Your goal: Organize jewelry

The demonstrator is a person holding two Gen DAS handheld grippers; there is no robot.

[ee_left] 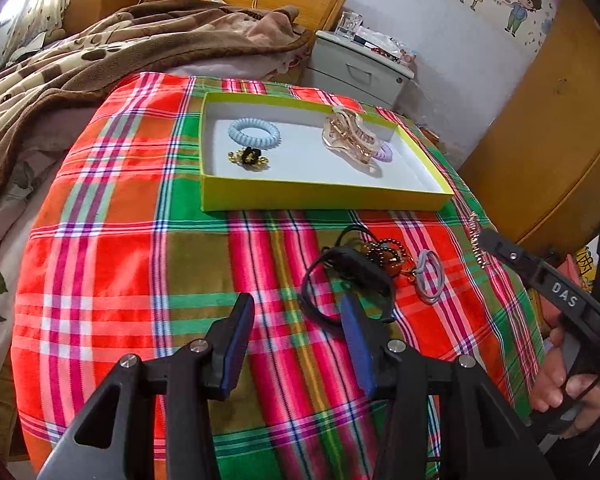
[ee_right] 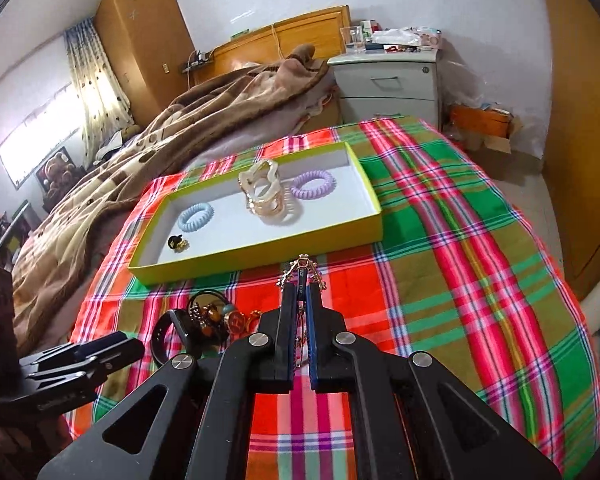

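Note:
A yellow-green tray (ee_left: 324, 197) (ee_right: 256, 250) lies on the plaid cloth. It holds a light blue coil tie (ee_left: 254, 131) (ee_right: 196, 217), a black-and-gold clip (ee_left: 249, 157) (ee_right: 177, 243), a champagne hair claw (ee_left: 350, 140) (ee_right: 266, 194) and a purple coil tie (ee_left: 383, 156) (ee_right: 313, 184). My right gripper (ee_right: 300, 286) (ee_left: 482, 238) is shut on a thin gold jewelled clip (ee_right: 303, 265) (ee_left: 475, 236), held above the cloth in front of the tray. My left gripper (ee_left: 296, 300) (ee_right: 128, 344) is open and empty, just short of a black band (ee_left: 352, 272) (ee_right: 166, 332).
Beside the band lie a bead bracelet (ee_left: 384, 250) (ee_right: 206, 312), grey hair ties (ee_left: 430, 276) and an orange round pendant (ee_right: 236, 322). A brown blanket (ee_left: 100, 52) covers the bed to the left. A grey nightstand (ee_right: 392, 84) stands behind the tray.

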